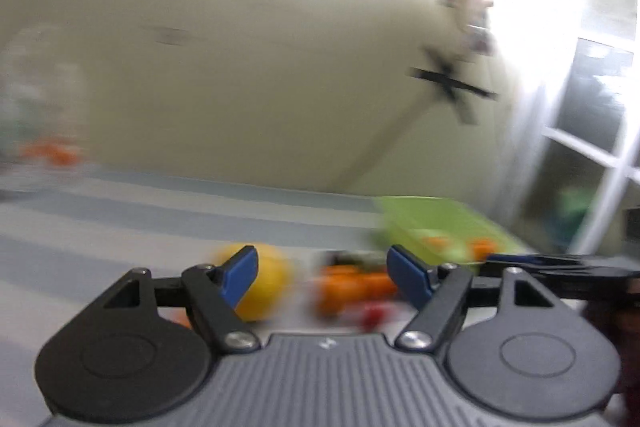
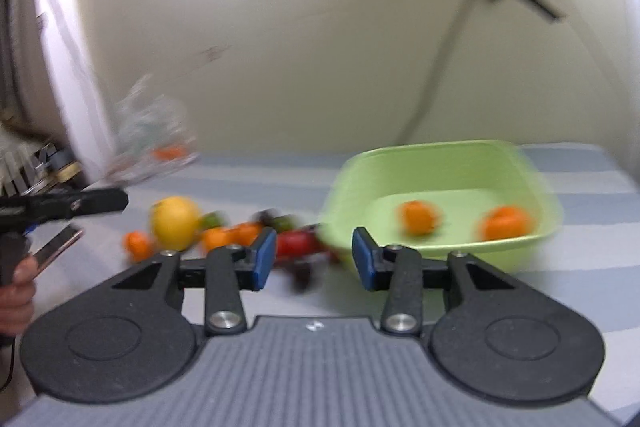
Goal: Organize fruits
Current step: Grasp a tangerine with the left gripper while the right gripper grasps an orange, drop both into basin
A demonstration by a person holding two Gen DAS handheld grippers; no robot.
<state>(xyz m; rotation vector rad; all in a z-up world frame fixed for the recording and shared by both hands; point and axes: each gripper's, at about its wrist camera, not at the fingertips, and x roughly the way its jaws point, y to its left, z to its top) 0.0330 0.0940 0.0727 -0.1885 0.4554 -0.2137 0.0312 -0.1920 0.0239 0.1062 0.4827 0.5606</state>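
Note:
Both views are blurred by motion. A pile of fruit lies on the striped cloth: a big yellow fruit (image 2: 175,221) (image 1: 266,285), several oranges (image 2: 226,235) (image 1: 348,285), a red fruit (image 2: 296,243) and green ones. A light green bowl (image 2: 436,163) (image 1: 432,217) stands to the right of the pile and holds two oranges (image 2: 418,217) (image 2: 506,223). My left gripper (image 1: 322,277) is open and empty, just short of the pile. My right gripper (image 2: 314,257) is open and empty, between the pile and the bowl's near left corner.
A clear container (image 2: 150,143) with something orange in it stands at the back left, also blurred in the left wrist view (image 1: 48,151). The left gripper's body (image 2: 60,205) shows at the left of the right view. A wall rises behind the table; a window (image 1: 592,131) is at right.

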